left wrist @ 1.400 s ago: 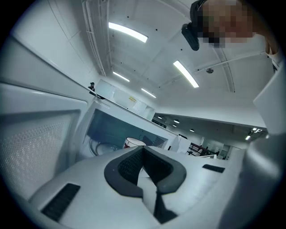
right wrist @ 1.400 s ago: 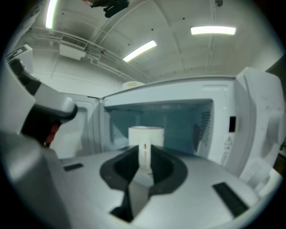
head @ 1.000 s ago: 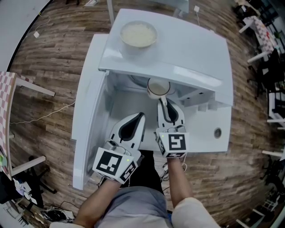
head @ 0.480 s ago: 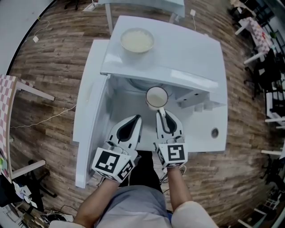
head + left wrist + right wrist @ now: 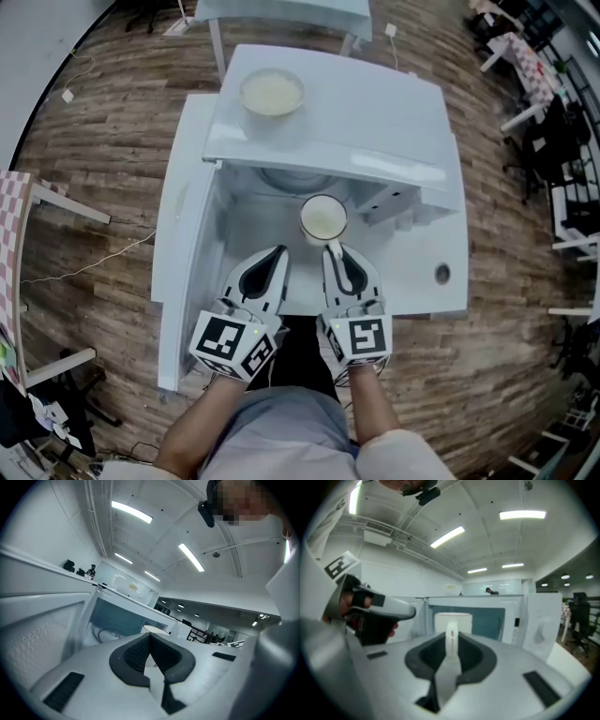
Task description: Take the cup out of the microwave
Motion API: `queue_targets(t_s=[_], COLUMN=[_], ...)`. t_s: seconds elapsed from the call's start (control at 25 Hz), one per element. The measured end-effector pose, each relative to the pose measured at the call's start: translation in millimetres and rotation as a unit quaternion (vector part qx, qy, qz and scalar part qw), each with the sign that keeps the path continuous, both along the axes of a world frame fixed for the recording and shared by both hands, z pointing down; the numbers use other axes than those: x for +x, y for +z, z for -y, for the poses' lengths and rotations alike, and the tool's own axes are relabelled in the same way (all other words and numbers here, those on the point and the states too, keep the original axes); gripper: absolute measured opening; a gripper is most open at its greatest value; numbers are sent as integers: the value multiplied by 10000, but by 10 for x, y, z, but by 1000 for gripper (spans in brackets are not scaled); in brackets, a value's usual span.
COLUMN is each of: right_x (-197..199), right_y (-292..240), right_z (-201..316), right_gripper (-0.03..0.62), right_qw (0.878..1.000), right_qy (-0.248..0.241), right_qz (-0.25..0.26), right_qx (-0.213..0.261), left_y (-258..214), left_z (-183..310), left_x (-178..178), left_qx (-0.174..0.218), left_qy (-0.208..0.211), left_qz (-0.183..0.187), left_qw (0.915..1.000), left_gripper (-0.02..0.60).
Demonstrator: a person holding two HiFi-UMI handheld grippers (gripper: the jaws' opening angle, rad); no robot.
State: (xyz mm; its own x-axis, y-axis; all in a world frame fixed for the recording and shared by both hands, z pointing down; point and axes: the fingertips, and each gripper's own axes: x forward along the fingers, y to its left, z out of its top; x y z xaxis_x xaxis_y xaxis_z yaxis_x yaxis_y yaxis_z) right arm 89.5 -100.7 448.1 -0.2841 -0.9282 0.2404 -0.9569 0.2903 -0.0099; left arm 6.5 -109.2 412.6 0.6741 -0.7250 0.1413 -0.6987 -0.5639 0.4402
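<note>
The white mug [image 5: 323, 220], gripped by its handle in the nearly closed right tool [image 5: 336, 251], is judged just outside the microwave [image 5: 375, 112] cavity. The left tool [image 5: 278, 253] is closed, empty. Setting down remains.

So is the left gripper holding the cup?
No, the right gripper grips the cup by its handle; the left gripper is empty.

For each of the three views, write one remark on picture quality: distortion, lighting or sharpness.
Head view: the fisheye lens bends the floorboards around the microwave; the light is even and the cup is sharp. Left gripper view: black rounded corners, with glaring ceiling strips. Right gripper view: slightly soft throughout, though the cup is still readable, and the corners are dark.
</note>
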Motion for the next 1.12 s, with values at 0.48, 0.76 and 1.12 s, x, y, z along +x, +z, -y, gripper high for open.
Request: queue_targets(t_s=[0.48,0.76,1.12], right_x=[75,79,38], right_y=[-345,-547,-877], right_z=[-360,-591,-895], right_gripper=[69,69,69], right_qw=[9998,9994,9988], right_qy=[106,198,176], right_qz=[82,193,246], right_qx=[130,221,372], left_y=[-177,-264,-522], left_z=[-189,-384,-689], left_x=[109,150,155], left_qx=[97,240,348], left_qy=[241,509,804], left_qz=[-15,109,-87], left_qw=[9997,9984,9961], left_gripper=[15,14,15])
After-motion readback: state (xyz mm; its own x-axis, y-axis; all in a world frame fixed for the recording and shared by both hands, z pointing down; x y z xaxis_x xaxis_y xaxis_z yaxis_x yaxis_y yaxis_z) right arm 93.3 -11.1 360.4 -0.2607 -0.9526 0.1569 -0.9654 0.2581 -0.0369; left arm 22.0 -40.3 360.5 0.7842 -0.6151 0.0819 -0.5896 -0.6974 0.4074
